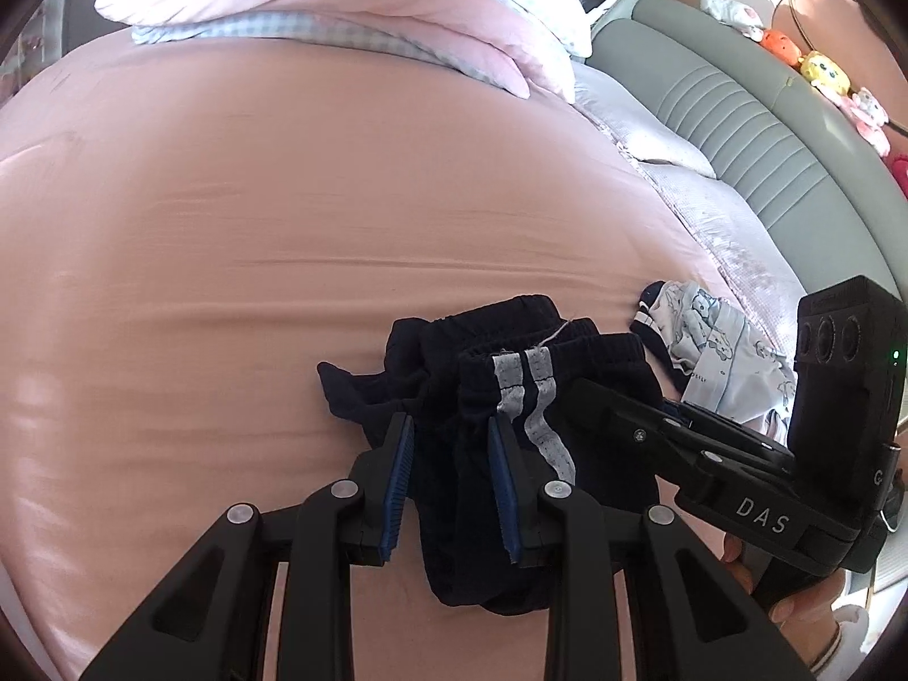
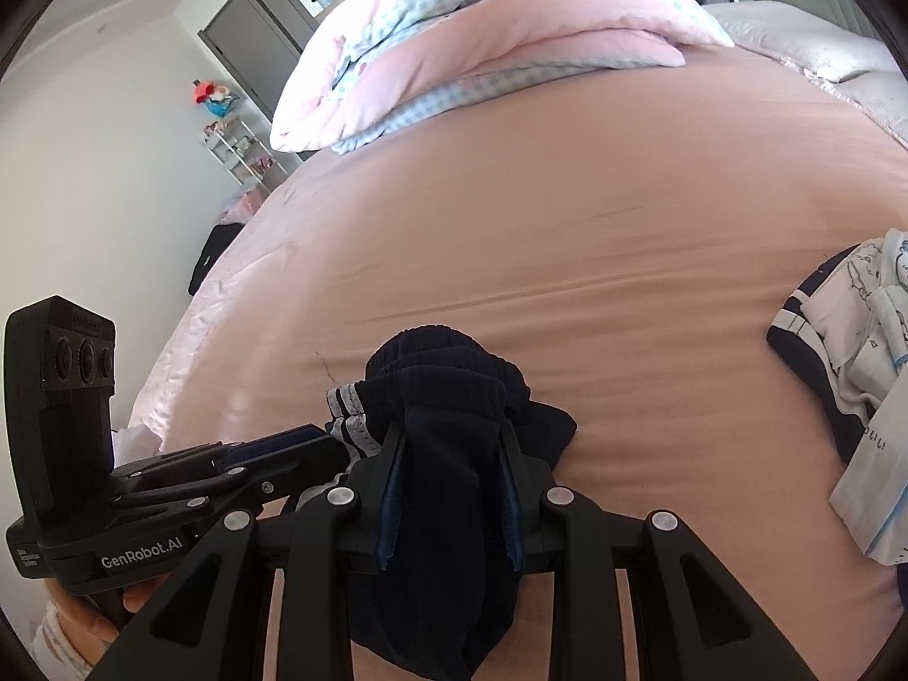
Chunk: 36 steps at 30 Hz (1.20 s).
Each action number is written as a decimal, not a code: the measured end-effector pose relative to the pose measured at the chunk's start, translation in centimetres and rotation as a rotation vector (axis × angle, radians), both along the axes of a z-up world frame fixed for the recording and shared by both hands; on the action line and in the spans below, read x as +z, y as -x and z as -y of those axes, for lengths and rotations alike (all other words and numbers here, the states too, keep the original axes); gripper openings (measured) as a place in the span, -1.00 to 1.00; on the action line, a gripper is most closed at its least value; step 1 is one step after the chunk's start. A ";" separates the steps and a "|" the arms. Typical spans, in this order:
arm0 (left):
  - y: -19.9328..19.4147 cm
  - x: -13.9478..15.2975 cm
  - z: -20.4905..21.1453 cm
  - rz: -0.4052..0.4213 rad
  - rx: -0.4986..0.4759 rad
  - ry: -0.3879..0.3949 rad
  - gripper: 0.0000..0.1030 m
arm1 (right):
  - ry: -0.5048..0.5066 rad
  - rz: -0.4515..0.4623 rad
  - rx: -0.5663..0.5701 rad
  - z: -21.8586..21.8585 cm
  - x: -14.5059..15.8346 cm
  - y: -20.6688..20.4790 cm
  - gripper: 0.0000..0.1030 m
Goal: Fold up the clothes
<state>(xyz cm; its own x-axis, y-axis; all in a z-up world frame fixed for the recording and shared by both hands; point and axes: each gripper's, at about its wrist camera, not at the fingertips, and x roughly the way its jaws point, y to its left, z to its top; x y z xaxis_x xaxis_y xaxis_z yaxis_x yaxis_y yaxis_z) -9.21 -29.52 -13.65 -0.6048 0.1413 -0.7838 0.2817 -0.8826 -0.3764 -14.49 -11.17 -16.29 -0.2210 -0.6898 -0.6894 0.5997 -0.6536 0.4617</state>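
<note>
Dark navy shorts with two grey side stripes lie bunched on the pink bed sheet. My left gripper holds its jaws around a thick fold of the shorts, blue pads pressing the cloth. My right gripper grips another bunch of the same shorts between its pads. The two grippers sit close side by side; the right one shows in the left wrist view, the left one in the right wrist view. Part of the shorts hangs under the jaws.
A light blue and white printed garment lies to the right on the sheet, also in the right wrist view. A pink and checked duvet is piled at the far end. A grey headboard with plush toys runs along the right.
</note>
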 end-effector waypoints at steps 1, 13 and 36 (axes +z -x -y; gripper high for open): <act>-0.2 0.1 0.3 -0.007 0.009 -0.025 -0.53 | -0.002 0.002 -0.002 0.0 -0.1 0.0 -0.47; -3.0 -0.4 -0.7 -0.023 0.012 -0.099 0.48 | 0.017 0.045 -0.018 -0.7 -0.4 0.2 -0.46; -2.7 -4.0 -1.2 0.018 0.107 -0.209 0.48 | 0.163 0.254 -0.119 -6.4 -0.6 1.6 0.35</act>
